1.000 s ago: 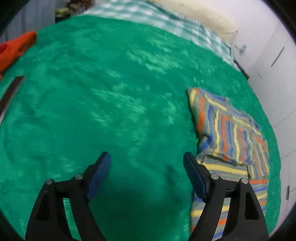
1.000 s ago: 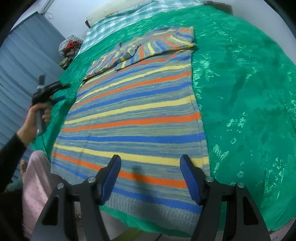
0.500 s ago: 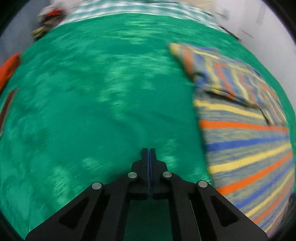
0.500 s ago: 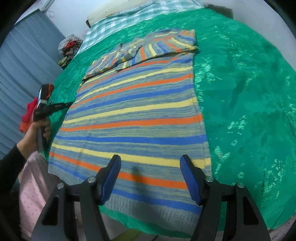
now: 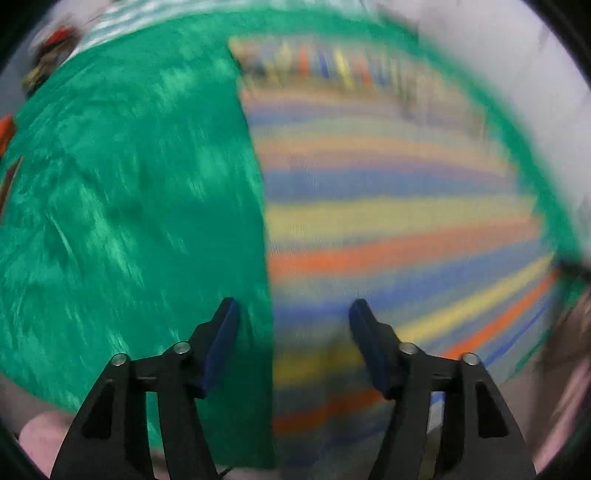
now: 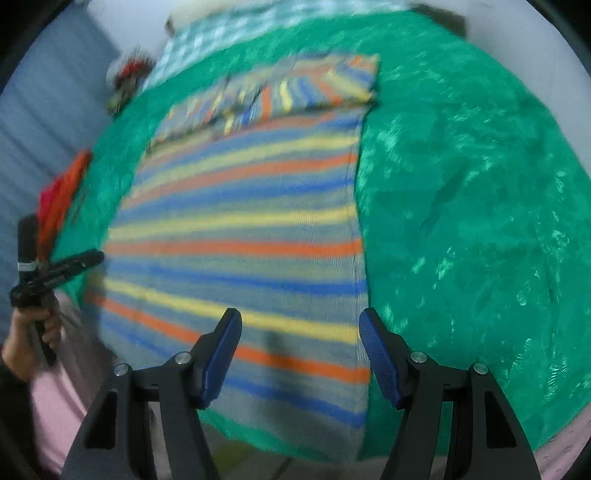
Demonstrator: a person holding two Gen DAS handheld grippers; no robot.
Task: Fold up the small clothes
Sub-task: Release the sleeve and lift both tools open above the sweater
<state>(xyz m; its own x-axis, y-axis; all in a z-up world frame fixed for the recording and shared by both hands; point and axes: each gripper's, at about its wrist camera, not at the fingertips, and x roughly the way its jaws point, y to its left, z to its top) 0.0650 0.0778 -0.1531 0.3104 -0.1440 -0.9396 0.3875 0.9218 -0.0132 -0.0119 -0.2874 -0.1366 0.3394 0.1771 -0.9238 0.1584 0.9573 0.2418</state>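
A striped knitted garment (image 6: 240, 236) in blue, yellow, orange and grey lies flat on the green bedspread (image 6: 461, 206), its far end folded over. It also shows, blurred, in the left wrist view (image 5: 388, 229). My left gripper (image 5: 291, 332) is open and empty, above the garment's left edge near its near end. It shows at the far left of the right wrist view (image 6: 55, 273), held in a hand. My right gripper (image 6: 299, 339) is open and empty, above the garment's near right corner.
Orange and red cloth (image 6: 62, 188) lies at the bed's left side. A checked sheet (image 6: 258, 26) and pillow lie at the bed's far end. The bed's near edge (image 6: 295, 450) is just below the grippers. White walls stand to the right.
My left gripper was open, shut half a second ago, and is open again; it swung right over the garment's left edge. My right gripper moved slightly right, staying open.
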